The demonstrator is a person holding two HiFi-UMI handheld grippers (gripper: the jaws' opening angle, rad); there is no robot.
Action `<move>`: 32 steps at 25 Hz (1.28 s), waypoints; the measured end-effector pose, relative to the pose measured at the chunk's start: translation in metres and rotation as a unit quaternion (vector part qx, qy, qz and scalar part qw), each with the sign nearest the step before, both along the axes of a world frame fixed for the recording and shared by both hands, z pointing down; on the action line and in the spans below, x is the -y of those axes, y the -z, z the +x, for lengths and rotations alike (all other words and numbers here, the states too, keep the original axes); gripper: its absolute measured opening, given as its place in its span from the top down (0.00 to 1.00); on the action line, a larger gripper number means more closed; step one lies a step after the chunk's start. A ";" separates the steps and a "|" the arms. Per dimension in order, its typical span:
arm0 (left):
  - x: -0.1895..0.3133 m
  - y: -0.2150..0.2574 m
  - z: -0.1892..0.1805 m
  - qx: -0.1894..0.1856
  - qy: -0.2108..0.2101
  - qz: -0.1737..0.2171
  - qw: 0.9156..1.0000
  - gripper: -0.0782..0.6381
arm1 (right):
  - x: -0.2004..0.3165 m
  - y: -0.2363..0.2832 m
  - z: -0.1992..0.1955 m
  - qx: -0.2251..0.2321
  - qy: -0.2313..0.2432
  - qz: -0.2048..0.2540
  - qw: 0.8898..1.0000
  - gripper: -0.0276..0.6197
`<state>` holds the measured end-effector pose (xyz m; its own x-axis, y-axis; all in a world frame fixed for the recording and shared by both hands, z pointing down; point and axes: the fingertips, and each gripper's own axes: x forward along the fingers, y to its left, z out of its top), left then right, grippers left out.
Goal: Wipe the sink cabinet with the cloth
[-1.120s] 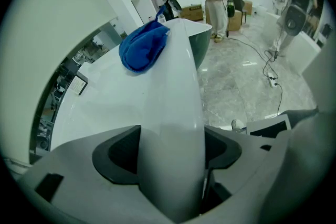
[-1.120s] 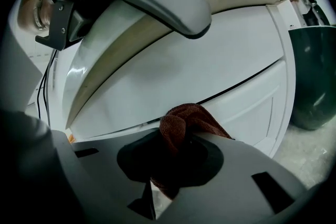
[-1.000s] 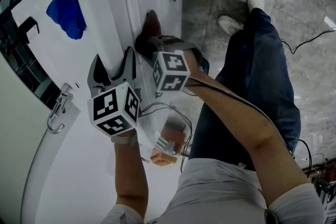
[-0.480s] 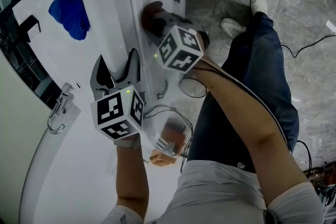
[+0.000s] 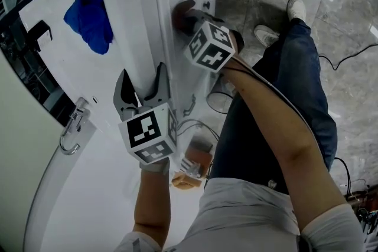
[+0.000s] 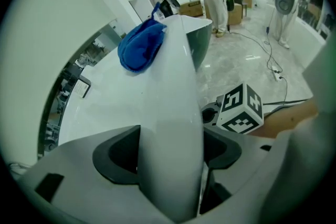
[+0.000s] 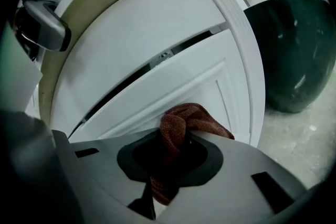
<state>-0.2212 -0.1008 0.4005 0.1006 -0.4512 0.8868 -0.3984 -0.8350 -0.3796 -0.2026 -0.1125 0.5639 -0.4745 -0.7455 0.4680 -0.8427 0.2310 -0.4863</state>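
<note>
White sink cabinet top (image 5: 88, 77), blue cloth (image 5: 90, 19) lying on it

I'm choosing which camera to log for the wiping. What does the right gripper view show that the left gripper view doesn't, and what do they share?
Only the right gripper view: the brown cloth pinched in the right gripper against the cabinet door. Only the left gripper view: the blue cloth on the countertop and the left gripper astride the counter edge. Both: the grey floor.

cloth (image 5: 181, 12) against sink cabinet (image 5: 172, 50) door, rag (image 5: 90, 19) on countertop (image 5: 59, 65), left gripper (image 5: 140, 74) gripping its edge
</note>
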 end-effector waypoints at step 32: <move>0.003 -0.004 -0.002 0.044 -0.004 0.038 0.998 0.45 | -0.048 -0.063 0.070 0.018 -0.095 -0.112 0.989 0.85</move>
